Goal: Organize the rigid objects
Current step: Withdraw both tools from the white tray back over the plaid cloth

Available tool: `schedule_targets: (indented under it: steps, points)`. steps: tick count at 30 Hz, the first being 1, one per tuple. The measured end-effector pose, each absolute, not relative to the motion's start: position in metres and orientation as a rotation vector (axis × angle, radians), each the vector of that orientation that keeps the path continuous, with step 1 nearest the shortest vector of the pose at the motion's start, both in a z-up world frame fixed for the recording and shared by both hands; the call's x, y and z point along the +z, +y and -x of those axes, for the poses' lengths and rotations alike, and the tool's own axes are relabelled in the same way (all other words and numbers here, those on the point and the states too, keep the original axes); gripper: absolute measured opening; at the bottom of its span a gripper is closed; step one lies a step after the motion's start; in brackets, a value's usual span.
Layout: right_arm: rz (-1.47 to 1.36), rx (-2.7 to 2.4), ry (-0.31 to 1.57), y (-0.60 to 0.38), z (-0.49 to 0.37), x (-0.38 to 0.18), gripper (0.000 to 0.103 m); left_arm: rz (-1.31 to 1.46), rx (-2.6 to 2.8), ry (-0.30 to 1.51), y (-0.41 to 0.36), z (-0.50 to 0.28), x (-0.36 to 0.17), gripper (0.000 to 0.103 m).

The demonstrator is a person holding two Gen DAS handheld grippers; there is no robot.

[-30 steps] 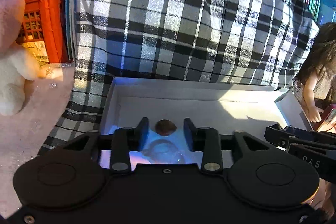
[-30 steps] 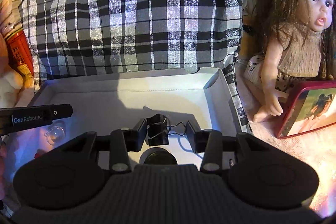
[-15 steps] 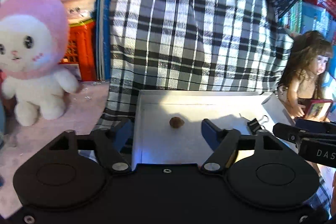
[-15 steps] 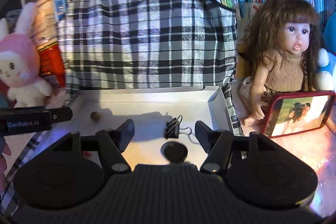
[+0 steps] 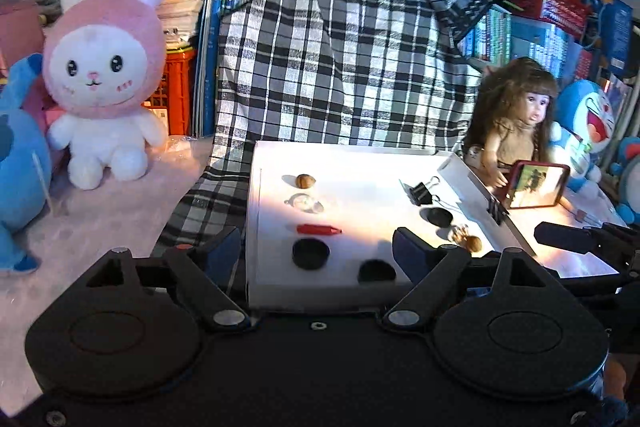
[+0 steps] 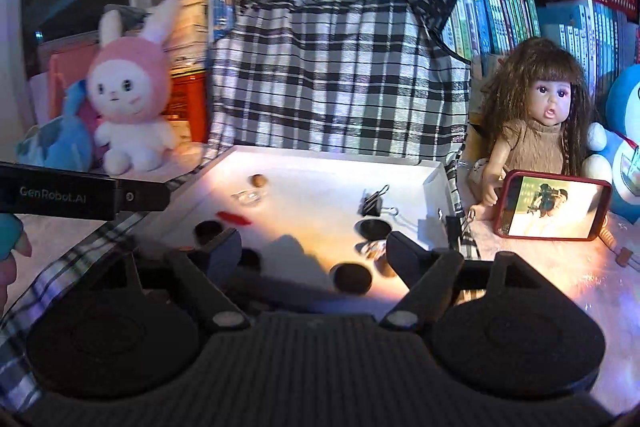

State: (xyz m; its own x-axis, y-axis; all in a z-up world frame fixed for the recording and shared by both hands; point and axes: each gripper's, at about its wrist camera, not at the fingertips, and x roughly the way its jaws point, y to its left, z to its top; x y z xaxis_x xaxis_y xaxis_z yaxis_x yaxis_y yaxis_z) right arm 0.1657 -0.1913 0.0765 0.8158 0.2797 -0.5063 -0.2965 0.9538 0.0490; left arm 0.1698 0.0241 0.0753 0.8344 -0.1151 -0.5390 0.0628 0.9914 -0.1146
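Observation:
A white shallow box [image 5: 352,153] [image 6: 328,157] lies on a plaid cloth. In it lie a brown nut [image 5: 305,181] [image 6: 259,181], a clear glass piece [image 5: 304,203] [image 6: 249,196], a red stick [image 5: 318,229] [image 6: 233,217], black round caps [image 5: 310,253] [image 6: 374,227], a black binder clip [image 5: 421,191] [image 6: 373,203] and another nut [image 5: 472,243]. My left gripper [image 5: 318,253] is open and empty above the box's near edge. My right gripper [image 6: 314,253] is open and empty, pulled back from the box.
A pink rabbit plush [image 5: 102,75] [image 6: 130,95] sits left of the box. A doll [image 5: 516,123] [image 6: 544,119] with a red phone [image 6: 552,205] sits right. A second binder clip [image 5: 495,209] grips the box's right wall. Books and a plaid cloth [image 5: 340,67] stand behind.
Both grippers have opened and drawn back and up from the box. The left one let go of the glass piece, the right one left the binder clip in the box.

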Motion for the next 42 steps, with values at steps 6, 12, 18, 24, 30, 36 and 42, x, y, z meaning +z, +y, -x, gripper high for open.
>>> schedule_targets:
  steps: [6,12,18,24,30,36,42]
  points:
    - [0.042,0.340,0.500,-0.190,-0.123,0.074,0.089,0.086,-0.090,0.540,0.023,-0.119,0.067,0.084]
    - [0.041,0.366,0.486,-0.191,-0.086,0.067,0.091,0.099,-0.093,0.542,0.022,-0.071,0.046,0.084]
    - [0.056,0.387,0.480,-0.194,-0.056,0.059,0.091,0.068,-0.093,0.549,0.021,-0.038,0.031,0.084]
    - [0.097,0.457,0.479,-0.189,-0.030,0.049,0.092,0.067,-0.075,0.564,0.028,-0.015,0.022,0.084]
    - [0.195,0.608,0.509,-0.167,-0.011,0.035,0.090,0.090,-0.037,0.571,0.042,-0.007,0.019,0.084]
    - [0.281,0.680,0.514,-0.136,-0.006,0.027,0.075,0.106,-0.005,0.562,0.052,-0.004,0.021,0.084]
    - [0.320,0.708,0.528,-0.125,-0.011,0.020,0.045,0.130,0.003,0.566,0.061,-0.001,0.021,0.083]
